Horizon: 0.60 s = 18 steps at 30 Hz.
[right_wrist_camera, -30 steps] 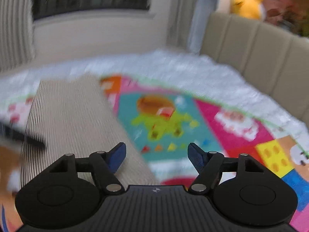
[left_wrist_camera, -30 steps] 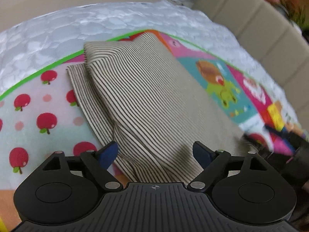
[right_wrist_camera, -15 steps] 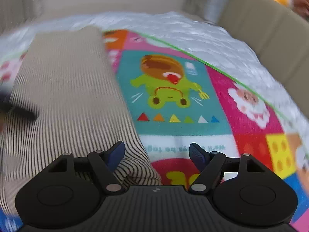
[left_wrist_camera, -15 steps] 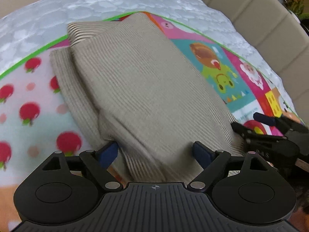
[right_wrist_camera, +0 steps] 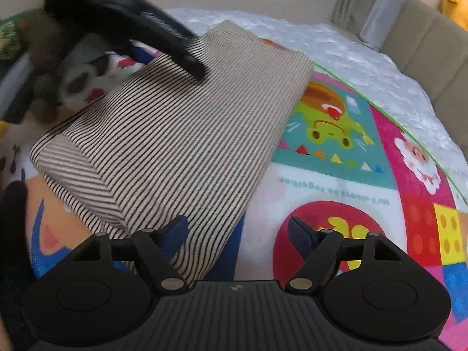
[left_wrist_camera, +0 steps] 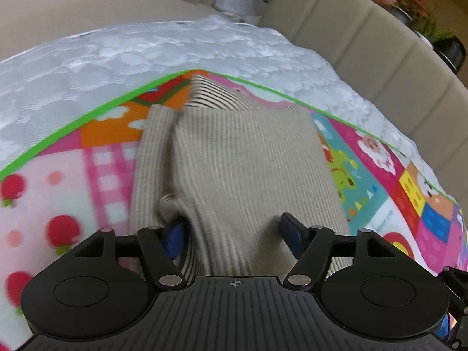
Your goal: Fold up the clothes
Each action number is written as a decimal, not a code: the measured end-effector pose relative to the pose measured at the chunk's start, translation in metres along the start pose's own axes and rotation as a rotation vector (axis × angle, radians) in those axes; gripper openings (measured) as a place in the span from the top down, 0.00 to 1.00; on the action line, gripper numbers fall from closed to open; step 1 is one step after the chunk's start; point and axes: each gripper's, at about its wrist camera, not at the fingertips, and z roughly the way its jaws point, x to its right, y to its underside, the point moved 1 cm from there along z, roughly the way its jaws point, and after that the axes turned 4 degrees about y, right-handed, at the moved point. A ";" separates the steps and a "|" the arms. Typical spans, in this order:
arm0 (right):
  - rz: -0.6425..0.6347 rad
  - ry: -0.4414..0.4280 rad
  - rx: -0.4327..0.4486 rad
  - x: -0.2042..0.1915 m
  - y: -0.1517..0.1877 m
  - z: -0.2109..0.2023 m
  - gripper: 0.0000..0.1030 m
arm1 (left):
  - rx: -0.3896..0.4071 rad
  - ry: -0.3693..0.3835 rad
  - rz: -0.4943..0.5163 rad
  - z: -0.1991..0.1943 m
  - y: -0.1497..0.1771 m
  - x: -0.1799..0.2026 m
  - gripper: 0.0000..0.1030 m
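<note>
1. Bed cover (left_wrist_camera: 122, 58), white quilted: my work surface, w/ a padded beige headboard (left_wrist_camera: 365, 46) at the far side
2. Play mat (right_wrist_camera: 345, 152), bright cartoon panels, green edge: spread over the cover, prob. to give me a flat, clean base for folding
3. Striped top (left_wrist_camera: 248, 169), beige w/ thin dark stripes: lies on the mat, already folded into a long panel w/ a narrower layer showing along its left side; I judge one more fold, near end toward far end, is left
4. Left gripper (left_wrist_camera: 232, 231): jaws have just been closing but are not clenched yet; the near hem bunches up between the blue pads, left pad (left_wrist_camera: 174, 235) tucked against the cloth. I'm set here to pinch the left half of the hem
5. Right gripper (right_wrist_camera: 238, 234): jaws have just been opening, wide apart, grasping nothing; left pad sits over the top's near right corner, right pad over bare mat, so I straddle the edge ready to take it
</note>
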 end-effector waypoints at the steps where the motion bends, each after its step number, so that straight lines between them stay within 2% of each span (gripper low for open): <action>1: 0.028 0.000 0.029 0.004 -0.001 -0.005 0.25 | 0.002 -0.014 -0.009 -0.006 0.000 -0.002 0.19; 4: 0.097 -0.015 0.153 0.015 -0.005 -0.026 0.25 | 0.003 -0.053 -0.026 -0.029 0.004 -0.008 0.15; 6: 0.122 -0.036 0.194 0.016 -0.007 -0.031 0.25 | -0.016 -0.081 -0.033 -0.042 0.009 -0.009 0.11; 7: 0.124 -0.046 0.192 0.015 -0.008 -0.030 0.25 | -0.032 -0.093 -0.025 -0.045 0.013 -0.008 0.09; 11: 0.015 -0.022 0.048 0.001 0.001 0.003 0.24 | -0.120 -0.132 0.054 -0.044 0.027 0.002 0.08; 13: 0.011 -0.007 0.055 0.002 0.000 0.005 0.21 | -0.178 -0.163 0.109 -0.037 0.036 0.008 0.08; 16: -0.016 0.020 0.087 -0.001 0.000 0.000 0.20 | -0.213 -0.206 0.177 -0.032 0.044 0.014 0.06; 18: -0.056 0.032 0.135 -0.008 0.001 -0.010 0.20 | -0.207 -0.218 0.199 -0.036 0.044 0.016 0.06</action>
